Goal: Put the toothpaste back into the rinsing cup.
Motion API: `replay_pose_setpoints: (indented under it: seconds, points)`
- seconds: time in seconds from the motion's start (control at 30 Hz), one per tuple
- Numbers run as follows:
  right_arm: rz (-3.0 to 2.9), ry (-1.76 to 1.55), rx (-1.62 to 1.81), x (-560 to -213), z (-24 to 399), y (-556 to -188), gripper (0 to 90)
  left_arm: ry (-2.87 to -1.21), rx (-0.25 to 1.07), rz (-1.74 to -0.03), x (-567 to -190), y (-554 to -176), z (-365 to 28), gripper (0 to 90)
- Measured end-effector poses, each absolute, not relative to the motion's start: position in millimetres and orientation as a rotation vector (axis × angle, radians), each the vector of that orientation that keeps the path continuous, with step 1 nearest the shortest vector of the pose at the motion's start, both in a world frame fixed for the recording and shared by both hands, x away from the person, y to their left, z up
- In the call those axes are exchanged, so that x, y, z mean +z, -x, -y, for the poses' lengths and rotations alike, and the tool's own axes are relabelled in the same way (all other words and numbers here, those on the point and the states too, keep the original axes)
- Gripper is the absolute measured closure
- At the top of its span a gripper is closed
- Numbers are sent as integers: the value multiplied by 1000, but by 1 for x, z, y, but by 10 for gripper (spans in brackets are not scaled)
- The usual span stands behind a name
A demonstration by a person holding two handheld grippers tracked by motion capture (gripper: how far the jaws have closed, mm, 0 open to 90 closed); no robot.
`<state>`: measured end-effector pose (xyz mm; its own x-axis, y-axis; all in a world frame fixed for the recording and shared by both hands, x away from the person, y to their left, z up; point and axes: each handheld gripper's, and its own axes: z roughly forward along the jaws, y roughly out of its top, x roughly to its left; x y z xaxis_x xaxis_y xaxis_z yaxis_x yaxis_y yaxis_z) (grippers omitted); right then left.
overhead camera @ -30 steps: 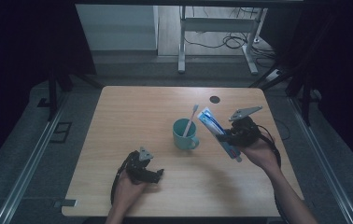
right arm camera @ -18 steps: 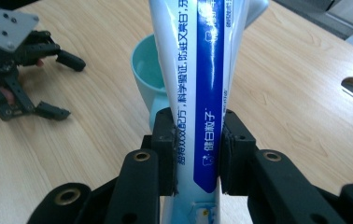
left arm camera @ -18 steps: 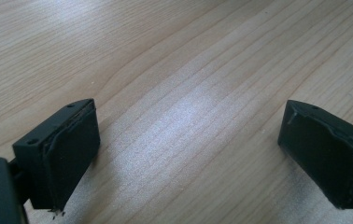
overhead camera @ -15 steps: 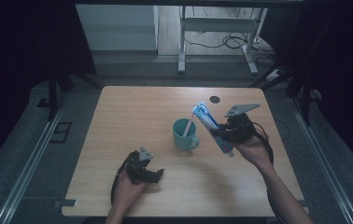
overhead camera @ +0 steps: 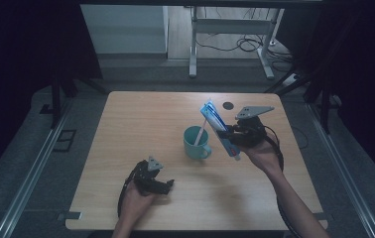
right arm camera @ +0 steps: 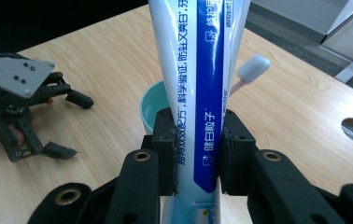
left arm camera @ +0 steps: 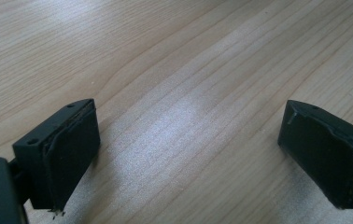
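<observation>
Aloft, right claw (overhead camera: 231, 135) around tilted toothpaste tube (overhead camera: 218, 128)

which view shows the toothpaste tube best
The right gripper view: the toothpaste tube stands close up between the right gripper pads, its print readable. The high view shows it small and tilted beside the mug.

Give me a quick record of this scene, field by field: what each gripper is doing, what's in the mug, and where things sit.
right gripper: shut on the toothpaste tube, held tilted above the table
left gripper: open, nothing between the jaws, low over the table
mug: teal, upright near the table's middle
toothbrush: standing in the mug, head up
</observation>
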<state>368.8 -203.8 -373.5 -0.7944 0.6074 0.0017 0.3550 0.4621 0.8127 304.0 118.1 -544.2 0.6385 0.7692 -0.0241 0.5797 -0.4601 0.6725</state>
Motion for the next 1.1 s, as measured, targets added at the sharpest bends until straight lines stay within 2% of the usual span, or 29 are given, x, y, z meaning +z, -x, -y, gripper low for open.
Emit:
replay_pose_setpoints:
  seconds: [1.1]
  points:
    - [-2274,-797,1383,-371,151,-399,712,-2203,375,-1040,-544,-304,-118,55]
